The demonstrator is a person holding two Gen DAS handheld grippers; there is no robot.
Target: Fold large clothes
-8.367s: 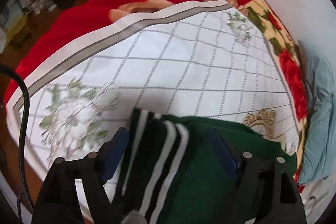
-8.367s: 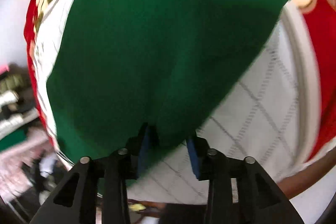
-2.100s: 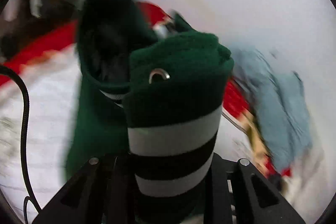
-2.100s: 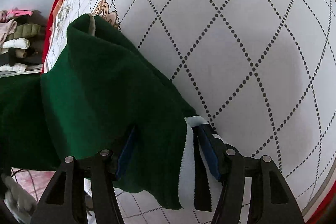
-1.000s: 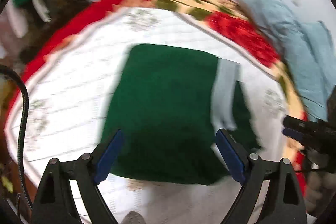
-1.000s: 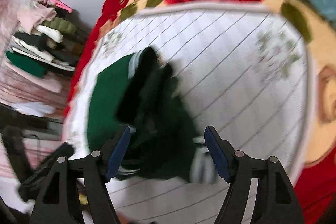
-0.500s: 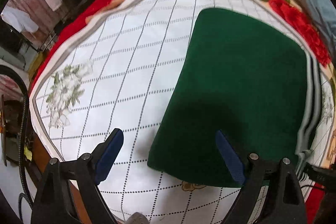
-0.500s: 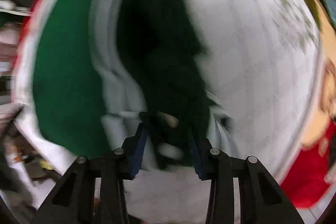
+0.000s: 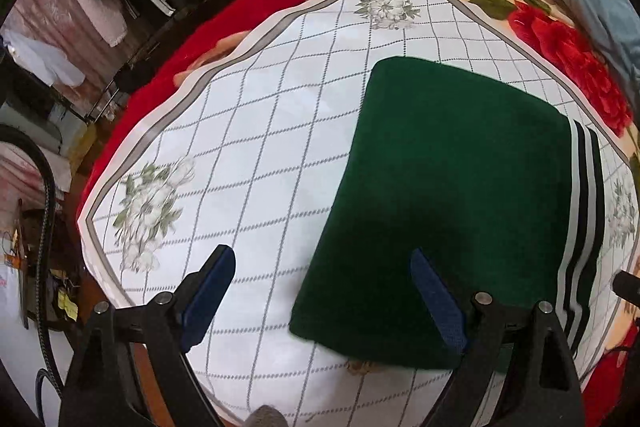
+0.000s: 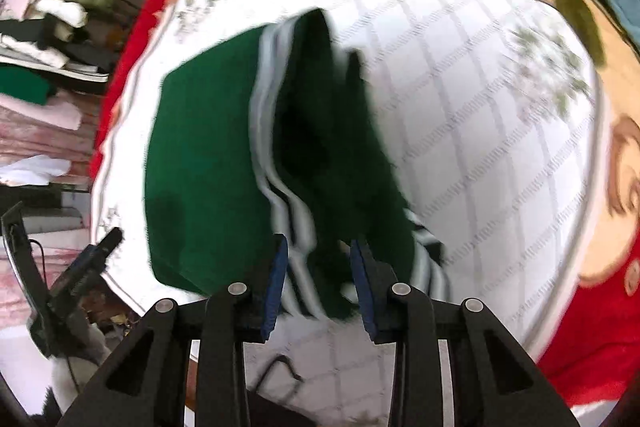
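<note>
A dark green garment (image 9: 448, 187) with a white-and-black striped hem lies folded flat on a white quilted sheet (image 9: 260, 147). My left gripper (image 9: 324, 291) is open and empty, above the garment's near left corner. In the right wrist view, my right gripper (image 10: 318, 267) is shut on the striped edge of the green garment (image 10: 208, 163) and lifts a fold of it off the sheet (image 10: 480, 147). That view is motion-blurred.
A red floral blanket (image 9: 560, 39) lies under the sheet. A light blue cloth (image 9: 600, 11) lies at the far right. Stacked clothes on shelves (image 10: 52, 7) stand beside the bed. The sheet's near edge drops off to the floor (image 9: 52, 291).
My left gripper let go of the garment and pulled back, open. My right gripper opened about a second ago, then closed on the striped edge and has lifted it.
</note>
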